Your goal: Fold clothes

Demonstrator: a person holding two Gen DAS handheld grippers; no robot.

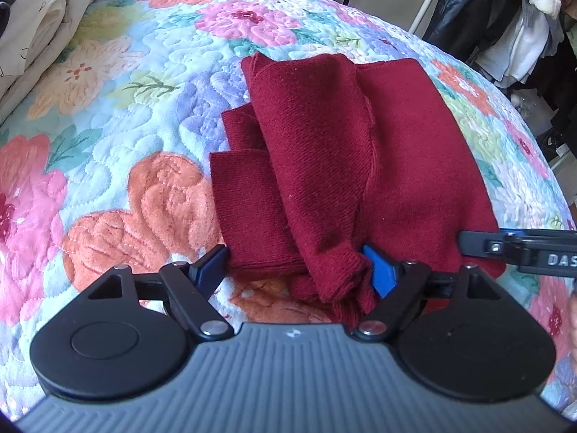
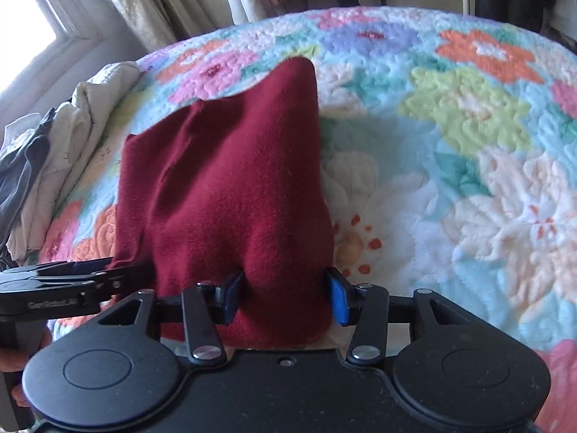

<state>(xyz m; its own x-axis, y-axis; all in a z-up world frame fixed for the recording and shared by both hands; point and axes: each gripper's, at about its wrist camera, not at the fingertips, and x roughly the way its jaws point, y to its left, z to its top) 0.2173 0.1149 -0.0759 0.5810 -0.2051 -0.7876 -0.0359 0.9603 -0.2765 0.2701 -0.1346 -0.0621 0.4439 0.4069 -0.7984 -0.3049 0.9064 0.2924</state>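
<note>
A dark red knit garment [image 1: 335, 158] lies folded in layers on the floral quilt [image 1: 119, 137]. My left gripper [image 1: 295, 270] has its jaws spread wide around the garment's near left edge, with bunched cloth between the blue pads. My right gripper [image 2: 285, 296] is also spread around the garment's near right edge [image 2: 230, 195], with cloth filling the gap between its pads. Each gripper shows in the other's view: the right one at the right edge [image 1: 519, 249], the left one at the left edge [image 2: 61, 285]. The near hem is hidden under both grippers.
Folded cream bedding [image 1: 39, 25] and a grey garment [image 2: 21, 176] lie along the quilt's left side. Hanging clothes [image 1: 512, 25] crowd the far right. Curtains and a window [image 2: 36, 11] stand beyond the bed.
</note>
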